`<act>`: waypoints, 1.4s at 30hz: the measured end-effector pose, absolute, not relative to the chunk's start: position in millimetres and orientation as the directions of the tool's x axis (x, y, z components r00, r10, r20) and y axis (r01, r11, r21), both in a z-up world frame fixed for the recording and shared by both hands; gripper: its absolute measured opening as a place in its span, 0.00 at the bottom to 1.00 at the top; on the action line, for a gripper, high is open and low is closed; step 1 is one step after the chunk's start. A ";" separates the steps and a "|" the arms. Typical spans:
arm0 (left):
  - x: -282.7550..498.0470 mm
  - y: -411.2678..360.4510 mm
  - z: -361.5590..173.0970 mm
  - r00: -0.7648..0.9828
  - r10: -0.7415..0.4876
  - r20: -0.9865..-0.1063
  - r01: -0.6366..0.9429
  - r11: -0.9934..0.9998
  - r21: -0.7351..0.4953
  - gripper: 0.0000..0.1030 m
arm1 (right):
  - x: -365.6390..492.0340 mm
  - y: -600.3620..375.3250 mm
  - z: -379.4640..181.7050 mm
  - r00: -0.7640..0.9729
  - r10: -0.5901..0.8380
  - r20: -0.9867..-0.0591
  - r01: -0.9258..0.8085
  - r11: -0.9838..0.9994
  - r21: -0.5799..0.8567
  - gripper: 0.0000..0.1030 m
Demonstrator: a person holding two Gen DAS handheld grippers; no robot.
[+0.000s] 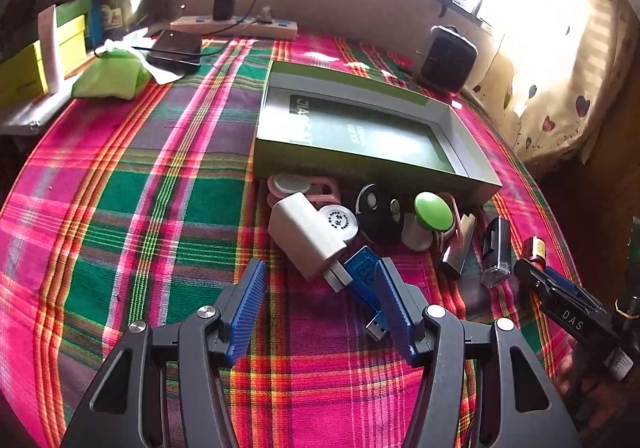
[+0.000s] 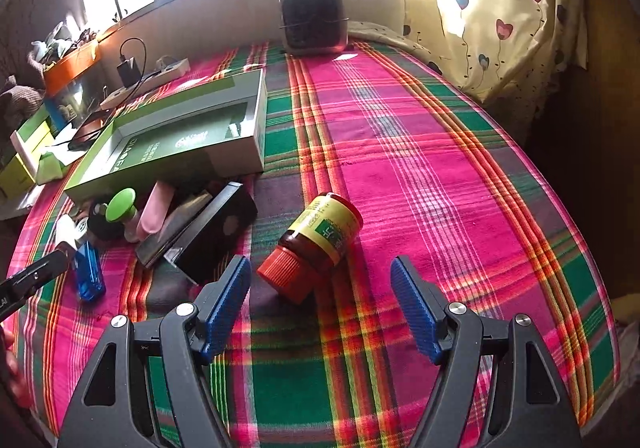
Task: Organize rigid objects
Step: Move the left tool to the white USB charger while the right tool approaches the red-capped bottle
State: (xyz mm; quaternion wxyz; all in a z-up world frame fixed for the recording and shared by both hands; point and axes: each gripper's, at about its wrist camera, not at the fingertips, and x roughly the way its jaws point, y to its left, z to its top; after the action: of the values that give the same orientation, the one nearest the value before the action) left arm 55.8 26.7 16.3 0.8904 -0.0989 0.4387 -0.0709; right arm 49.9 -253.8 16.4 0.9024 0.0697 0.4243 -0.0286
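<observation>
An open green box (image 1: 360, 128) (image 2: 176, 152) lies on the plaid cloth. In front of it is a pile of small items: a white charger (image 1: 304, 236), a blue USB stick (image 1: 362, 280) (image 2: 89, 272), a black round fob (image 1: 376, 212), a green-capped bottle (image 1: 430, 214) (image 2: 120, 206), a black lighter (image 1: 496, 252) and a black case (image 2: 212, 236). My left gripper (image 1: 320, 272) is open, its fingers on either side of the charger's plug and the USB stick. My right gripper (image 2: 320, 272) is open around the orange cap of a brown bottle (image 2: 320, 240) lying on its side.
A power strip (image 1: 236, 26) with a black adapter, a dark phone (image 1: 176, 48) and a green pouch (image 1: 110, 74) lie at the back left by yellow boxes (image 1: 40, 60). A black speaker (image 2: 314, 20) stands by the window. A curtain (image 2: 492, 20) hangs at right.
</observation>
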 end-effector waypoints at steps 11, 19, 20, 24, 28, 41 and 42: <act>69.3 38.3 16.0 0.610 -0.135 -0.781 -0.001 0.985 -0.171 0.54 | 65.5 -254.7 12.6 0.612 -0.027 -0.790 0.121 0.991 0.059 0.71; 70.8 53.6 14.8 0.603 -0.086 -0.793 -0.021 0.992 -0.123 0.54 | 64.4 -267.1 11.0 0.601 -0.062 -0.797 0.135 0.991 0.025 0.71; 71.3 56.2 14.3 0.602 -0.078 -0.794 -0.028 0.993 -0.119 0.54 | 64.2 -269.3 10.9 0.600 -0.067 -0.797 0.140 0.990 0.023 0.71; 74.6 62.5 12.2 0.601 -0.084 -0.795 -0.034 0.991 -0.131 0.54 | 64.9 -275.1 11.0 0.601 -0.060 -0.797 0.142 0.989 0.033 0.71; 81.1 59.0 7.1 0.588 -0.088 -0.804 -0.027 0.991 -0.128 0.54 | 68.1 -275.1 10.8 0.602 -0.048 -0.797 0.130 0.991 0.038 0.71; 90.5 53.6 4.0 0.617 -0.043 -0.786 0.000 0.998 -0.055 0.54 | 76.0 -272.7 10.9 0.605 -0.047 -0.795 0.108 0.994 0.024 0.62; 90.3 54.1 3.9 0.619 -0.045 -0.784 -0.001 0.998 -0.058 0.53 | 76.2 -273.2 11.0 0.606 -0.048 -0.794 0.110 0.994 0.024 0.59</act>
State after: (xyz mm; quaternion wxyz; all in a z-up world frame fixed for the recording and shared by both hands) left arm 90.3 54.1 3.9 0.8994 -0.0261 0.4363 -0.0123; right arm 76.2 -273.2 11.0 0.8954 0.0353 0.4417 -0.0441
